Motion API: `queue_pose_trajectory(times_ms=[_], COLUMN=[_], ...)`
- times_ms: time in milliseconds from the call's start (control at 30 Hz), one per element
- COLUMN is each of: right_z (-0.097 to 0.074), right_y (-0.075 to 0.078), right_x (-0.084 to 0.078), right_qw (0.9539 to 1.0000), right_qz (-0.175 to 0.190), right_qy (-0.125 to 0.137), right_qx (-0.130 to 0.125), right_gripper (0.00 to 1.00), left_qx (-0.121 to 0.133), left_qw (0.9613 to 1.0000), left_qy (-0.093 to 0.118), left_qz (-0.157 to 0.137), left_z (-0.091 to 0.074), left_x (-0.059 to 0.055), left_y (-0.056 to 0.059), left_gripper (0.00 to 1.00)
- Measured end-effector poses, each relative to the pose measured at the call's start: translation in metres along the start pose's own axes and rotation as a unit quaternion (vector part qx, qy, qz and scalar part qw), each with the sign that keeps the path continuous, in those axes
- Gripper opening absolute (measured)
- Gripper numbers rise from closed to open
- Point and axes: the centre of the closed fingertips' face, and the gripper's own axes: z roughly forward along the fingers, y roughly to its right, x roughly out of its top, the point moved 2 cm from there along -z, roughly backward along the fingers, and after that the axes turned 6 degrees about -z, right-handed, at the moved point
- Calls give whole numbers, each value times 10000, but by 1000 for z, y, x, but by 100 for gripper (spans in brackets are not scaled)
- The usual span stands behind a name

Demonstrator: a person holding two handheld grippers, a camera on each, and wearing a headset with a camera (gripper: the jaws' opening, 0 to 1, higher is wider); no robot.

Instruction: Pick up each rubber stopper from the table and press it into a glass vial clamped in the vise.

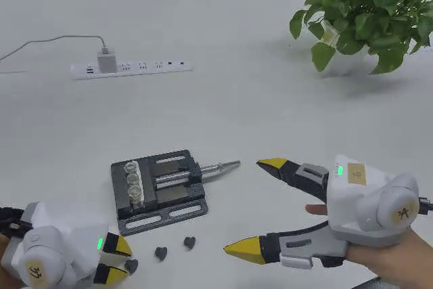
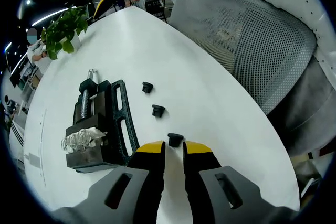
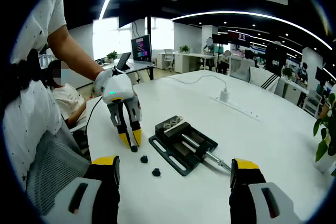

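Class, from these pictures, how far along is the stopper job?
Done: nothing; the vials in the vise look unplugged. In hand: the left gripper, slightly open, points at the nearest stopper. Left: all three stoppers on the table; the right gripper is open, empty.

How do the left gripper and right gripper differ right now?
The left gripper has narrowly parted jaws; the right gripper gapes wide. The left gripper's tips sit by a rubber stopper; the right gripper hangs right of the vise in the head view, away from that stopper. Both hold nothing.

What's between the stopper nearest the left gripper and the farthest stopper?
Another stopper, sitting on the white table; the left gripper view shows it.
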Motion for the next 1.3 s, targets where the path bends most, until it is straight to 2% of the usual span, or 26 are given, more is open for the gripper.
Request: queue_pose_trajectory(times_ms=[267, 600, 767, 933, 1000, 1067, 1200, 1267, 1300], right_z=[-1, 1, 2, 2, 2, 3, 3, 3, 4], right_y=[0, 0, -1, -1, -2, -3, -6, -6, -6], right_x=[-1, 1, 1, 2, 3, 4, 12, 18, 22], right_qw=[10000, 10000, 10000, 10000, 10000, 10000, 9999, 9998, 9997], right_qz=[22, 26, 18, 23, 19, 24, 14, 21, 16], right_qy=[-8, 2, 6, 4, 12, 30, 91, 164, 203], right_qx=[-8, 8, 21, 31, 42, 50, 101, 125, 137], right_gripper=[86, 86, 85, 85, 85, 85, 84, 83, 83], left_qx=[-22, 66, 130, 209, 301, 365, 550, 648, 720], left_qw=[10000, 9999, 9995, 9980, 9960, 9918, 9847, 9767, 9712], left_qy=[-30, 36, 101, 247, 366, 583, 871, 1104, 1253], left_qz=[18, -108, -252, -543, -758, -1077, -1409, -1722, -1897], left_z=[1, 1, 2, 2, 1, -2, -13, -20, -25], left_x=[-1, -1, 0, 2, 4, 11, 23, 31, 37], left_y=[0, -3, -3, -2, -4, -6, -8, -10, -11], left_gripper=[6, 5, 5, 4, 4, 4, 4, 4, 4])
